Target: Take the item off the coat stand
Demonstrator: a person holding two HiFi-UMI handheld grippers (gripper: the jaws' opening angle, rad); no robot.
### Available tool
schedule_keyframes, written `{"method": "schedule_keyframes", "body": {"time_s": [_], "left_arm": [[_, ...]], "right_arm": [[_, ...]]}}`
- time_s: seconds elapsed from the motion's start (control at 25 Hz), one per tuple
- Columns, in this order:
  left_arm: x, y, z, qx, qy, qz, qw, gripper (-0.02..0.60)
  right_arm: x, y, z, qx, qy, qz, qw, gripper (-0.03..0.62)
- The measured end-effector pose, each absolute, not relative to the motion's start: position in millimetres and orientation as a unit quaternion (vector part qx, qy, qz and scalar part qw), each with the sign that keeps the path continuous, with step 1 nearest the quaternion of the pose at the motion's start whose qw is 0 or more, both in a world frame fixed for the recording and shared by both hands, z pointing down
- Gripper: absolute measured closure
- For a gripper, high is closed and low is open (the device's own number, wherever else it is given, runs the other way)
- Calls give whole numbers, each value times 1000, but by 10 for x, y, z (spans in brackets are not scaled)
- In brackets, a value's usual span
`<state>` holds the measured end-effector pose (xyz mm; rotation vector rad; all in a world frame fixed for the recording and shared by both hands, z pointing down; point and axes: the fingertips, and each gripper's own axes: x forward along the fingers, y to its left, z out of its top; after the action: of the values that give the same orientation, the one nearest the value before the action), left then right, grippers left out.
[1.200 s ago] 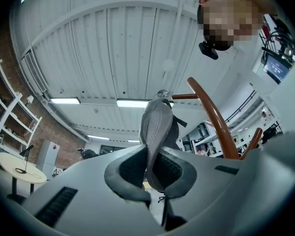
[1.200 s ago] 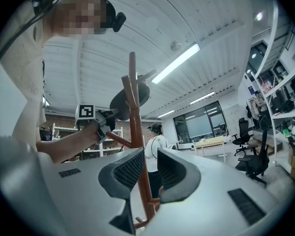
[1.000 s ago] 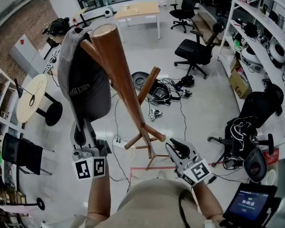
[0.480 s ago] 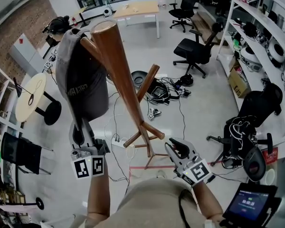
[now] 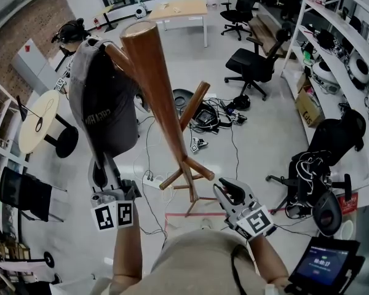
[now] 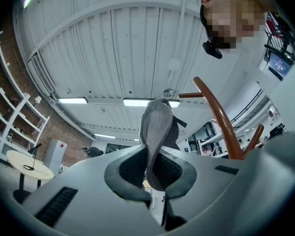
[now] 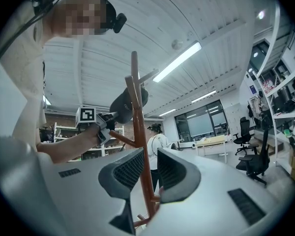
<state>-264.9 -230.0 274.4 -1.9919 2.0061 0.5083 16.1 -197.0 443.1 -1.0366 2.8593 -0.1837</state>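
A dark grey cap (image 5: pixel 103 103) hangs on an upper peg of the brown wooden coat stand (image 5: pixel 152 85), left of its pole. From below, my left gripper (image 5: pixel 102 172) is shut on the cap's lower edge. In the left gripper view the grey fabric (image 6: pixel 157 127) is pinched between the pads (image 6: pixel 132 166), with a curved peg (image 6: pixel 220 119) to the right. My right gripper (image 5: pixel 229 192) is open and holds nothing, close to the stand's lower braces. In the right gripper view the pole (image 7: pixel 139 146) shows beyond the gap between its jaws, apart from them, with the cap (image 7: pixel 128 102) higher up.
Black office chairs (image 5: pixel 253 66) and a tangle of cables (image 5: pixel 212 118) lie beyond the stand. A round table (image 5: pixel 40 125) stands at the left, shelves (image 5: pixel 350 48) line the right, and a tablet (image 5: pixel 326 263) sits at the lower right. Another person (image 7: pixel 156 146) stands behind the stand.
The cap and my left gripper have drifted slightly left and up in the head view. The right gripper has kept still.
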Motion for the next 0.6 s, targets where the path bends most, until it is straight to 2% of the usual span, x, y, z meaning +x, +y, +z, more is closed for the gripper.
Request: {"method": "schedule_keyframes", "body": {"time_s": [0.6], "left_arm": [[-2778,-2106,2864,-669,712,175,124,549]], "right_arm": [[84,-1909,4420,-318,945,-64,47,523]]}}
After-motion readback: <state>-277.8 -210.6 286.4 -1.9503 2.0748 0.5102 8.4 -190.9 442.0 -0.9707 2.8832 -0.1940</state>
